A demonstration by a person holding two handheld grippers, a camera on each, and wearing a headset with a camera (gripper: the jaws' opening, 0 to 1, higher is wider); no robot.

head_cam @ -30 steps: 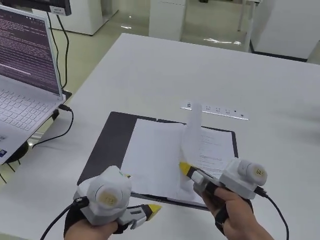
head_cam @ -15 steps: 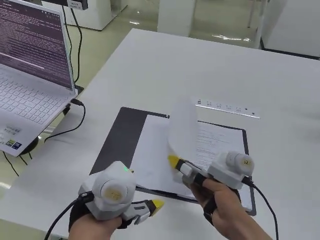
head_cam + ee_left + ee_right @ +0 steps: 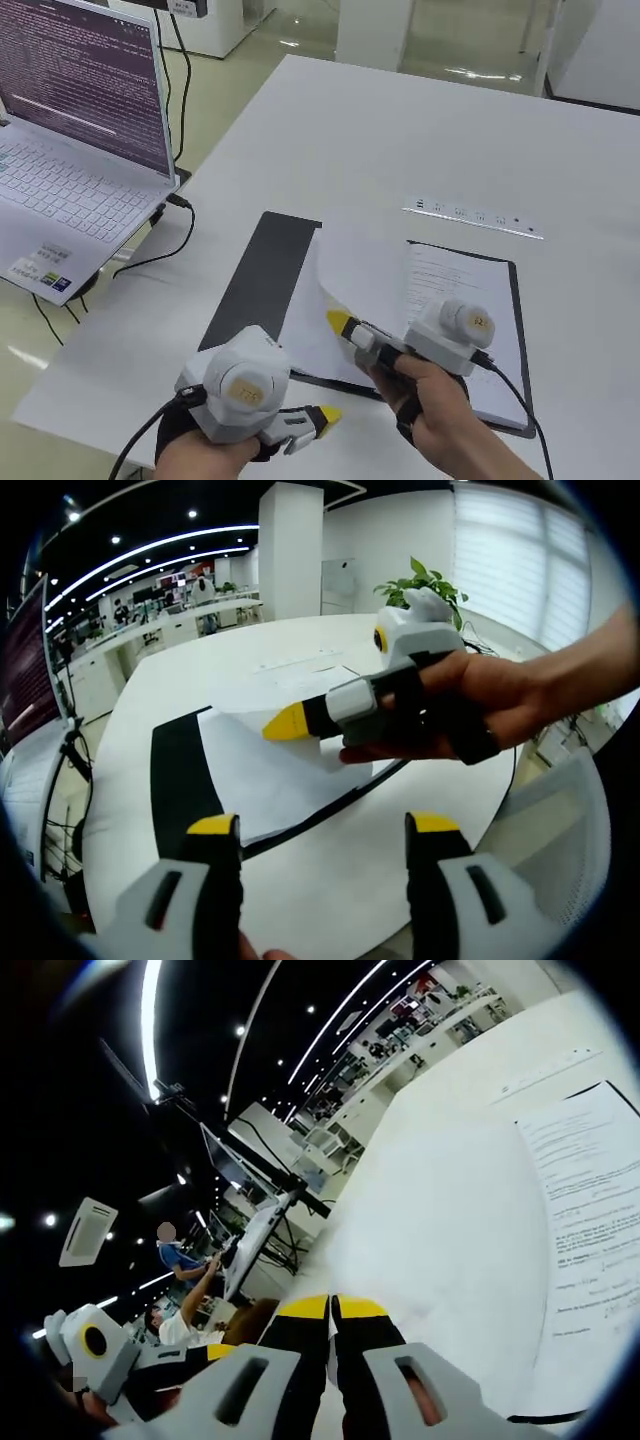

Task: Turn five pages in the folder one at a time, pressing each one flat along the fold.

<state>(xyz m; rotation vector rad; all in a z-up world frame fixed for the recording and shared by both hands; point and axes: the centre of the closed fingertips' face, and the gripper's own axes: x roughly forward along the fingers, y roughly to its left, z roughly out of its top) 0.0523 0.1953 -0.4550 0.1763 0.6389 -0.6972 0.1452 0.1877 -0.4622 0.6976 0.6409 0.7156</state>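
Tabletop (image 3: 400,130), white and broad, lies under all our work. Left of it, past its edge, we see an open laptop (image 3: 70,130) with lines of text on its screen. Nearer us the black folder (image 3: 255,275) lies open and flat on the table, well apart from the laptop. On its right half a printed sheet (image 3: 460,290) lies flat. One page (image 3: 365,270) is raised off that sheet and curves up and over towards the folder's left half, its blank side facing us. Beyond the folder's far edge, near it, a narrow white power strip (image 3: 475,217) rests on the table.

We hold the raised page with the right gripper (image 3: 340,323). Its yellow-tipped jaws are pressed together on the paper's near edge, above the middle of the folder. The left gripper (image 3: 325,415) hovers over bare table just short of the folder's near edge. Its jaws are spread wide with nothing between them, and it points across towards the right gripper.
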